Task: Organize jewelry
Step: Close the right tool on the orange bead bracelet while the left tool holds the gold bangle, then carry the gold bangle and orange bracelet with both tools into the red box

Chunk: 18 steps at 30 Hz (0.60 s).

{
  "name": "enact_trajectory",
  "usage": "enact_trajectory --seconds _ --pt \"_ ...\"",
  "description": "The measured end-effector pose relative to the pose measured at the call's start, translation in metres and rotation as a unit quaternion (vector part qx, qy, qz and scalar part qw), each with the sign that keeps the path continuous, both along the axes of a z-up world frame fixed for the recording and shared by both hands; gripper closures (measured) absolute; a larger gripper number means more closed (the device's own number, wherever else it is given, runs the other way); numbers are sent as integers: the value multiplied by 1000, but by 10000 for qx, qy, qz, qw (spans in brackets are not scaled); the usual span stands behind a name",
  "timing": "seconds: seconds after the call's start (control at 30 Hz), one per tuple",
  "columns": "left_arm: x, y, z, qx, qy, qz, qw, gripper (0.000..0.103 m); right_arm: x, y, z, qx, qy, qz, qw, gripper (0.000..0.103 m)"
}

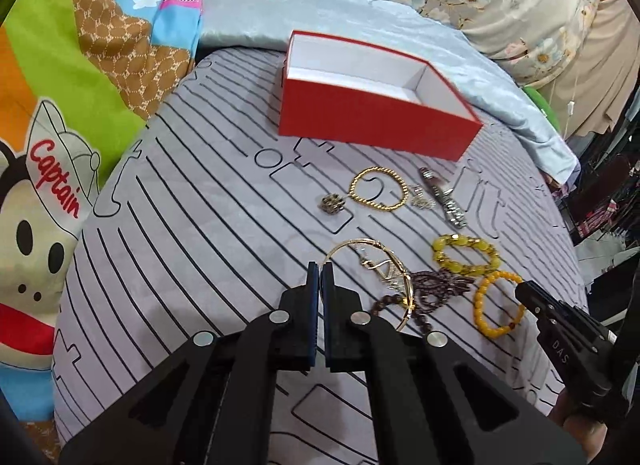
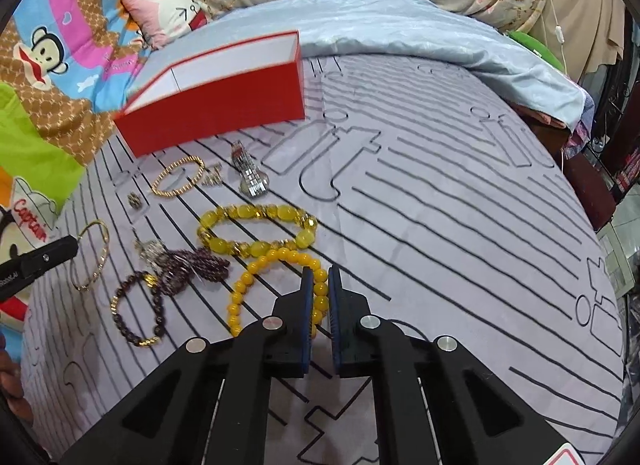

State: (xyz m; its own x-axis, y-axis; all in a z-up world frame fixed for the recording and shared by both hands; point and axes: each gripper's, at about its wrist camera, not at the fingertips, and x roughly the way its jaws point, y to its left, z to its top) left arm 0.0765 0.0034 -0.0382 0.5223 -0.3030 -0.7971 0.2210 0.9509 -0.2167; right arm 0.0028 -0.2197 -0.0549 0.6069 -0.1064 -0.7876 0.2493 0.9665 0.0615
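Observation:
An open red box with a white inside stands on the striped grey cloth; it also shows in the right wrist view. My left gripper is shut on the rim of a thin gold bangle, which also shows in the right wrist view. My right gripper is shut on an orange bead bracelet, which also shows in the left wrist view. A yellow bead bracelet, dark purple beads, a twisted gold bangle, a silver watch and small rings lie nearby.
The striped cloth stretches wide to the right of the jewelry. A light blue blanket lies behind the box. Cartoon-print bedding is at the left. The bed's edge drops off at the right, with clutter beyond.

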Motion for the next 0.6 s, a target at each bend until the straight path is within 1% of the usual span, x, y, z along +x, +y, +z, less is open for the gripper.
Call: enact_trajectory --seconds 0.4,0.6 --pt "-9 -3 33 -112 -184 -137 9997 102 -8 4 57 47 -547 270 9981 97" --pt "-1 -7 53 -129 -362 -235 9990 102 3 8 88 25 -796 552 9953 97"
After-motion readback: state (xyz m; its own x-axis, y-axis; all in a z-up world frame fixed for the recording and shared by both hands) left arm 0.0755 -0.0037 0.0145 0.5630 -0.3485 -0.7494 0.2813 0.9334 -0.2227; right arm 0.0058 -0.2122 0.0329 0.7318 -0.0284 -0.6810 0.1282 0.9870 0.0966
